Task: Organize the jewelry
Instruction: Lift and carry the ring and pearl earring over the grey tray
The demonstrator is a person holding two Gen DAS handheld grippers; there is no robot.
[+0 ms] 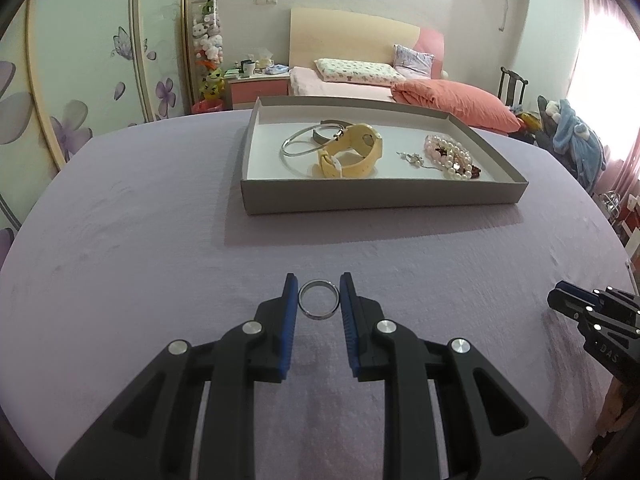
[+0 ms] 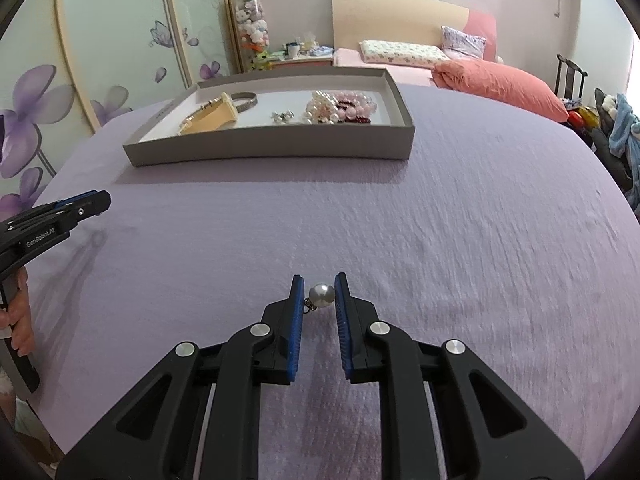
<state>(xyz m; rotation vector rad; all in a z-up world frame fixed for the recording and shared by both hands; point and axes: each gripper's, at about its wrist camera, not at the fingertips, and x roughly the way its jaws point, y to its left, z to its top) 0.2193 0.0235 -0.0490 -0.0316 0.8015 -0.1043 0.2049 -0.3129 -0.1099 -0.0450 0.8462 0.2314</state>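
A silver ring lies on the lilac tablecloth between the tips of my left gripper; the blue pads stand close on each side, with thin gaps. A pearl earring lies between the tips of my right gripper; the right pad looks to touch it, the left stands slightly apart. A grey tray farther back holds a yellow watch, silver bangles, small earrings and pearl strands. The tray also shows in the right wrist view.
The right gripper shows at the right edge of the left wrist view; the left gripper shows at the left edge of the right wrist view. A bed with pink bedding stands behind the table.
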